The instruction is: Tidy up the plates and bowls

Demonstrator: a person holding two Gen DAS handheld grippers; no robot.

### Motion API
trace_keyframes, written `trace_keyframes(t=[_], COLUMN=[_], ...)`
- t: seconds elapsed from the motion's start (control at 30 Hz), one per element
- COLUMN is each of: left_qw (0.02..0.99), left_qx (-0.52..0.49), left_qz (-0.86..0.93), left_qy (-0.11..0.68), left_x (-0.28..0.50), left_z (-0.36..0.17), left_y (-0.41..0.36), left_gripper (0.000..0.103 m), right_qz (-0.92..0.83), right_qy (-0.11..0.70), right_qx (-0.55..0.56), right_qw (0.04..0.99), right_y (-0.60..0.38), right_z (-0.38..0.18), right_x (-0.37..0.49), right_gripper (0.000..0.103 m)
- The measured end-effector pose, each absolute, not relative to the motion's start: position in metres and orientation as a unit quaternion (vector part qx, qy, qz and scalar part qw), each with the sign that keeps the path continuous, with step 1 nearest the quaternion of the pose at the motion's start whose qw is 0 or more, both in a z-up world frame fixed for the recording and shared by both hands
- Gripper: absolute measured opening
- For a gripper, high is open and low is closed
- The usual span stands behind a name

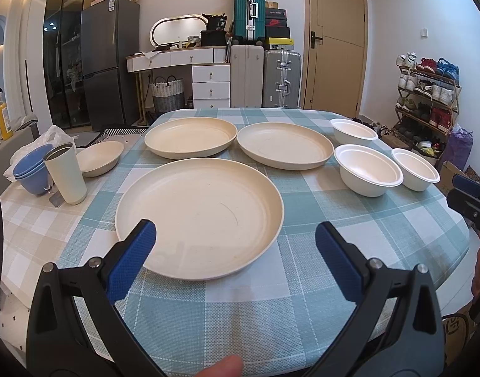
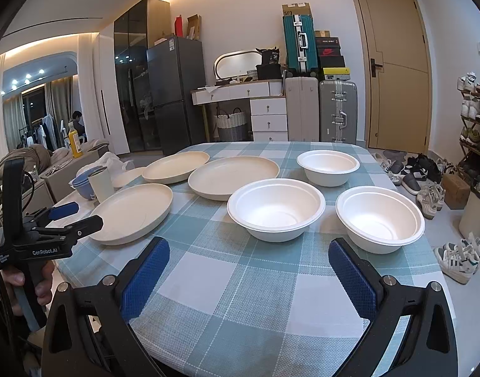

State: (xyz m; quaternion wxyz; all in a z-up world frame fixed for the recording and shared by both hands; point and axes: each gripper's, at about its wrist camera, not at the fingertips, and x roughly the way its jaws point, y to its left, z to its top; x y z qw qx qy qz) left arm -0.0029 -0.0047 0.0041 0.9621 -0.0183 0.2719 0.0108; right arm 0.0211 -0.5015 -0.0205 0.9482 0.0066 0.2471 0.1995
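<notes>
**Plates and bowls spread out, both grippers empty**

Three cream plates on the checked tablecloth (image 1: pixel 240 298): nearest plate (image 1: pixel 199 218) just ahead of the left gripper (image 1: pixel 235 245), far-left plate (image 1: pixel 191 136) and far-right plate (image 1: pixel 284 144) side by side behind it, apart. Three white bowls to the right, none touching: near-left bowl (image 2: pixel 276 209), near-right bowl (image 2: pixel 379 218), far bowl (image 2: pixel 328 166). Right gripper (image 2: pixel 249 270) over bare cloth just short of the two near bowls. Jaws of both spread wide, holding nothing. Left pad overlapping the nearest plate's rim in the left wrist view; contact unclear. At the table's left edge: a cream bowl (image 1: pixel 98 157), stacked blue bowls (image 1: pixel 31 169), a cream tumbler (image 1: pixel 65 172).
</notes>
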Motion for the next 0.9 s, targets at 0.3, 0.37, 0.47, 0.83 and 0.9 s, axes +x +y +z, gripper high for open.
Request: trace_keyframes(t=[0.3,0.37,0.47,0.83,0.9], left_qw=[0.962,0.962,0.962,0.962,0.962], left_qx=[-0.019,-0.020,-0.020,-0.018,-0.018], left_qz=[0.014,0.014,0.014,0.015,0.015], left_qy=[0.272,0.272,0.273,0.273,0.273], left_x=[-0.0032,-0.0029,-0.0025,-0.0014,-0.0011], left_z=[0.0047,0.0050,0.0051,0.0040,0.0041], left_y=[-0.0009,0.0013,0.0009,0.0015,0.0021], left_gripper=[0.101,0.101,0.101,0.101,0.101], right_qz=[0.199,0.199,0.198,0.198,0.198], right_qy=[0.248,0.247,0.248,0.247,0.247], right_qx=[0.006,0.006,0.006,0.006,0.006], right_qw=[0.948,0.948,0.948,0.949,0.949], right_y=[-0.5027,-0.5022,-0.5014,-0.5024,-0.5032], right_z=[-0.0181,-0.0190,-0.0194,-0.0180,-0.0173], right_x=[0.0189,0.0193,0.0193,0.0204,0.0207], right_gripper=[0.103,0.103,0.103,0.103,0.103])
